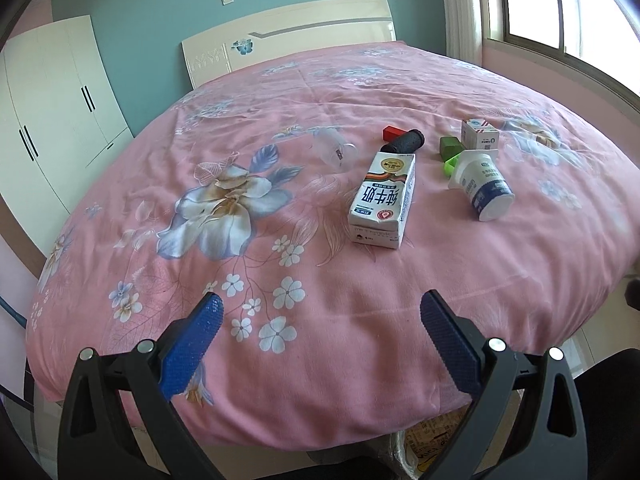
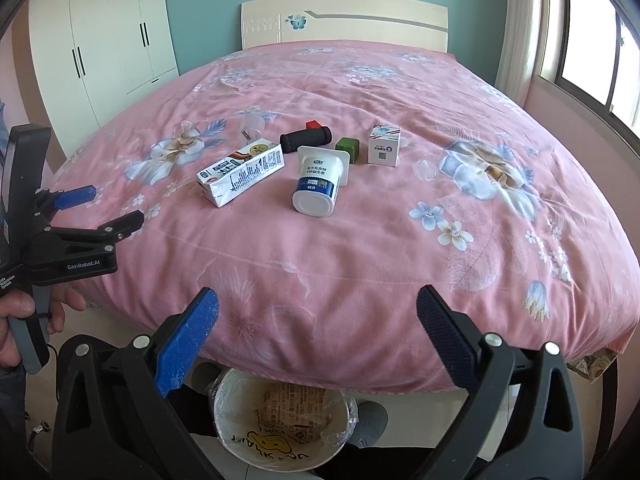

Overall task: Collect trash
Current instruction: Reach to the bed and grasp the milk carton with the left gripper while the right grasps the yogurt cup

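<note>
On pink bed (image 2: 400, 240), one milk carton (image 2: 240, 171), one yogurt cup (image 2: 318, 184), two small boxes (image 2: 385, 145), both hand-held grippers (image 1: 322, 314) (image 2: 317, 308) spread empty.

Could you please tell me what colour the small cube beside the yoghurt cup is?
The small cube is dark green, clearest in the right wrist view.

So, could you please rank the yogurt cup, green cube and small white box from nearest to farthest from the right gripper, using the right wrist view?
1. Yogurt cup, on its side, centre.
2. Green cube, behind it.
3. Small white box, further right; close to the cube's depth.
</note>
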A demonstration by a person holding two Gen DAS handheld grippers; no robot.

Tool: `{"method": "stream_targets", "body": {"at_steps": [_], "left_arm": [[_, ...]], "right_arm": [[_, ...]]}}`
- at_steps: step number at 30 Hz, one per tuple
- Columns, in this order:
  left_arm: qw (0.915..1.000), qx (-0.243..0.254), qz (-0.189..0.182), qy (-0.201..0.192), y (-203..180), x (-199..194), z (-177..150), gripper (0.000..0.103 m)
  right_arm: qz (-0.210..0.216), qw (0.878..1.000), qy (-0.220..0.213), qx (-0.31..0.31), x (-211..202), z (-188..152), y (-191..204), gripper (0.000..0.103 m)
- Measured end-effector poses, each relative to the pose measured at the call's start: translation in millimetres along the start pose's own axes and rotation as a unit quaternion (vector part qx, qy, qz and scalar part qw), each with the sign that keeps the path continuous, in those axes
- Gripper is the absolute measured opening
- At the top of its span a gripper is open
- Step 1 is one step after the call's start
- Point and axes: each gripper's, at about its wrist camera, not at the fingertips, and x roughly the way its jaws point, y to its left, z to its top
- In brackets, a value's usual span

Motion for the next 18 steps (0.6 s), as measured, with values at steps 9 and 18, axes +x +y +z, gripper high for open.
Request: {"method": "stream_targets", "body": {"at_steps": [9, 18], "left_arm": [[0.9982, -0.008, -0.053, 0.027, -0.4, 48.8, 25.6, 0.101], [0.9978, 0.008, -0.047, 0.046, -6.0, 90.3, 49.3, 0.101]], "right_arm": [[0.007, 0.999, 0.02, 0.028, 51.2, 28.2, -6.9, 0.096], [0.002, 0.999, 0.035, 0.04, 101.5, 53.8, -9.9, 0.096]]}}
